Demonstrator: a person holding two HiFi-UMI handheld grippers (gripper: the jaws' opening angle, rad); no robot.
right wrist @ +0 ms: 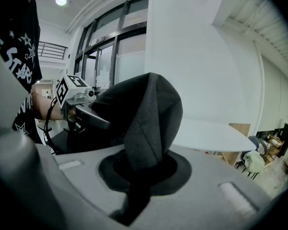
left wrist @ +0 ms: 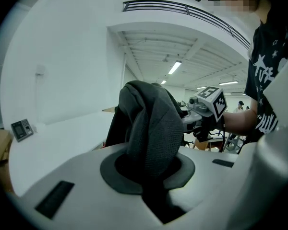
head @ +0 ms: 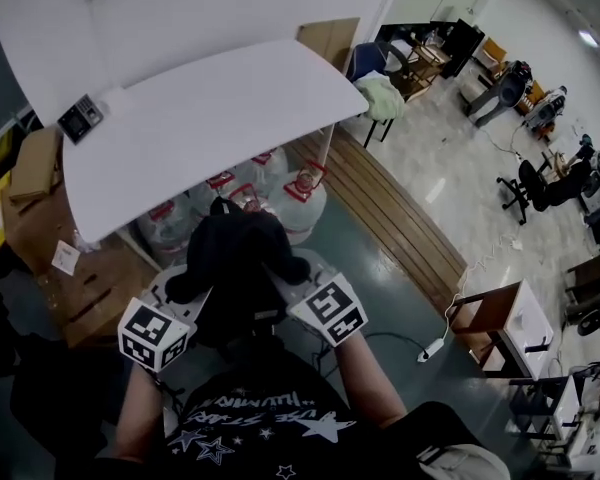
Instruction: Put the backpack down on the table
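A black backpack [head: 238, 268] hangs in the air between my two grippers, short of the near edge of the white table [head: 200, 118]. My left gripper [head: 185, 290] is shut on a fold of the backpack's dark fabric [left wrist: 151, 128] at its left side. On the right side, my right gripper [head: 298, 286] is shut on another fold of the black fabric [right wrist: 144, 119]. In both gripper views the pinched cloth fills the jaws and hides the fingertips. The table top [left wrist: 62, 133] lies just ahead of the bag.
Several large water bottles [head: 280, 193] stand on the floor under the table. Cardboard boxes [head: 40, 178] sit to the left, and a small grey device [head: 80, 118] lies on the table's left corner. Chairs and desks [head: 500, 318] fill the room to the right.
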